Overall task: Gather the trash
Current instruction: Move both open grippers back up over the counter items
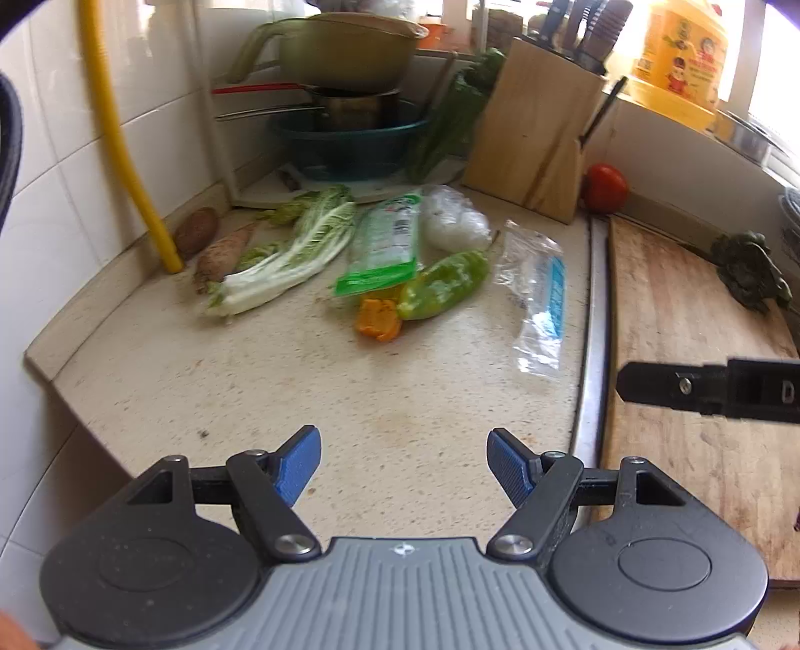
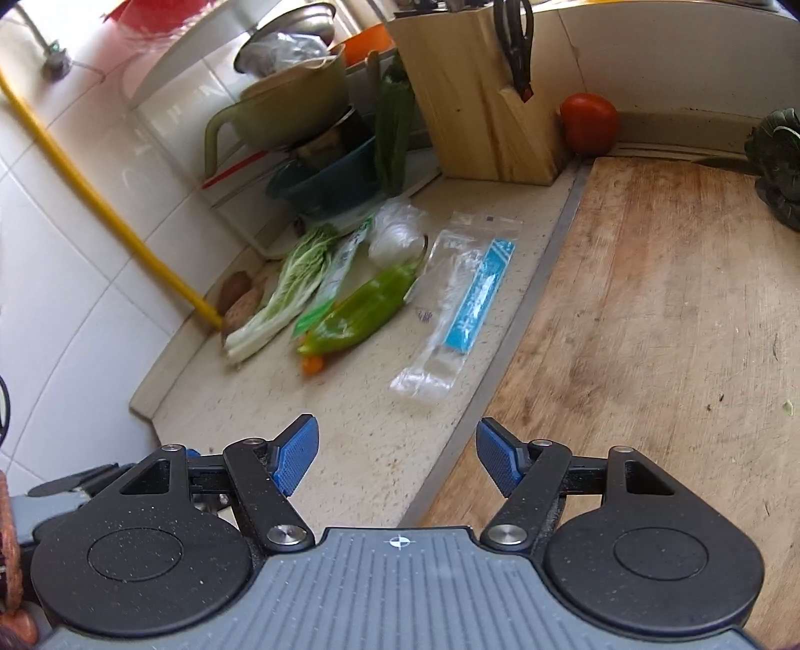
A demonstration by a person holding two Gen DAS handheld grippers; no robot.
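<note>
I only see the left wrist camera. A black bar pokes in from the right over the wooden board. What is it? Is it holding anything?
Observer: That is the right gripper. Its own camera shows it open and empty.
Operator: And the black thing on the side of the knife block?
Observer: Those are scissors, hanging handles up on the block's side.

This is a home kitchen. A knife block (image 1: 532, 135) stands by white wall tiles (image 1: 65, 125). Pots (image 1: 345, 50) are stacked in the corner, and vegetables (image 1: 290, 250) lie beside a wooden cutting board (image 2: 665, 310).
</note>
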